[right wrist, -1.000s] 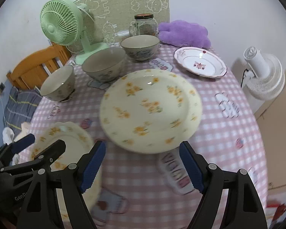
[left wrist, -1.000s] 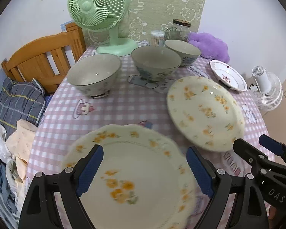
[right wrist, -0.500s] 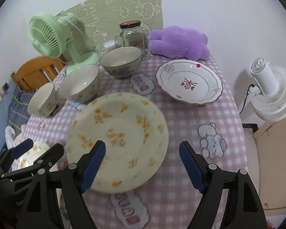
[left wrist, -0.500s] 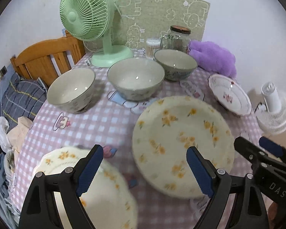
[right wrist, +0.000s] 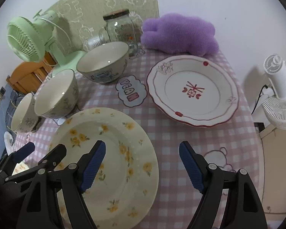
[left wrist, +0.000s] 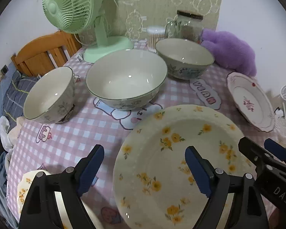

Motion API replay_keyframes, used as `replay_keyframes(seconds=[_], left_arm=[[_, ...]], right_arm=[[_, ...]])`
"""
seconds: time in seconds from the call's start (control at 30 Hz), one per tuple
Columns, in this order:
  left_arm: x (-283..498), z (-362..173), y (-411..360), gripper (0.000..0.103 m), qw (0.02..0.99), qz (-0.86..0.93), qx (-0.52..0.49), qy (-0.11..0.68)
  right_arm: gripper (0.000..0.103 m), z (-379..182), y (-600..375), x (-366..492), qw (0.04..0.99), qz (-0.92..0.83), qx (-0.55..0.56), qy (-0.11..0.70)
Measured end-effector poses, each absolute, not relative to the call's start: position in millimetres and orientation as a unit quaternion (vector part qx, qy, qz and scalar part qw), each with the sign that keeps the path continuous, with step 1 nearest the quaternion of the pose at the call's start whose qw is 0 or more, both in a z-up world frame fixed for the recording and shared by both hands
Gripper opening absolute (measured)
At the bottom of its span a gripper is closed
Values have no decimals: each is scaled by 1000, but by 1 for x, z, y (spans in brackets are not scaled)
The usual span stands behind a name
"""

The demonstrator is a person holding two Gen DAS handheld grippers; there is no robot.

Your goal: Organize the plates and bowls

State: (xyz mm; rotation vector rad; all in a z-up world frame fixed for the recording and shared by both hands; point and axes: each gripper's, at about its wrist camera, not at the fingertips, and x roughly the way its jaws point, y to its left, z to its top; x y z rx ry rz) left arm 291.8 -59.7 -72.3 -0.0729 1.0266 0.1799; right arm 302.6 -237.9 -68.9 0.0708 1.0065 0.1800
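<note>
A large yellow-flowered plate (left wrist: 171, 162) (right wrist: 108, 152) lies at the near middle of the checked tablecloth. My left gripper (left wrist: 145, 168) hovers over its left rim, jaws closing, with nothing pressed between the pads. My right gripper (right wrist: 143, 158) hangs open over the plate's right edge and bare cloth. A second flowered plate (left wrist: 23, 187) peeks out at the near left. Three pale bowls (left wrist: 49, 95) (left wrist: 125, 80) (left wrist: 185, 57) stand in a row behind. A red-trimmed plate (right wrist: 192, 89) sits at the far right.
At the back of the table stand a green fan (left wrist: 97, 28), a glass jar (right wrist: 122, 30), a cotton-swab tub (left wrist: 155, 36) and a purple plush (right wrist: 181, 34). A white fan (right wrist: 280, 95) stands off the right edge. A wooden chair (left wrist: 43, 55) is at the left.
Both grippers have moved right across the table. The left one left the near-left flowered plate for the middle one, its jaws slightly narrower. The right one came nearer the red-trimmed plate.
</note>
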Motion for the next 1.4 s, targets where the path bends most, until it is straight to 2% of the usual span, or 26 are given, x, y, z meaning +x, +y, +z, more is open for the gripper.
replay_keyframes(seconds=[0.33, 0.5, 0.67, 0.87, 1.4], left_arm=[[306, -102, -57, 83, 850, 73, -31, 520], [308, -106, -59, 84, 850, 62, -37, 521], [305, -105, -60, 84, 852, 55, -31, 519], [298, -103, -63, 84, 849, 30, -23, 527], [258, -102, -99, 84, 837, -32, 7, 546]], right_arm=[[81, -103, -235, 320, 853, 85, 42, 513], [63, -110, -232, 323, 847, 92, 43, 522], [52, -107, -225, 321, 847, 103, 17, 521], [52, -103, -220, 311, 850, 93, -15, 518], [55, -100, -260, 261, 834, 48, 12, 549]])
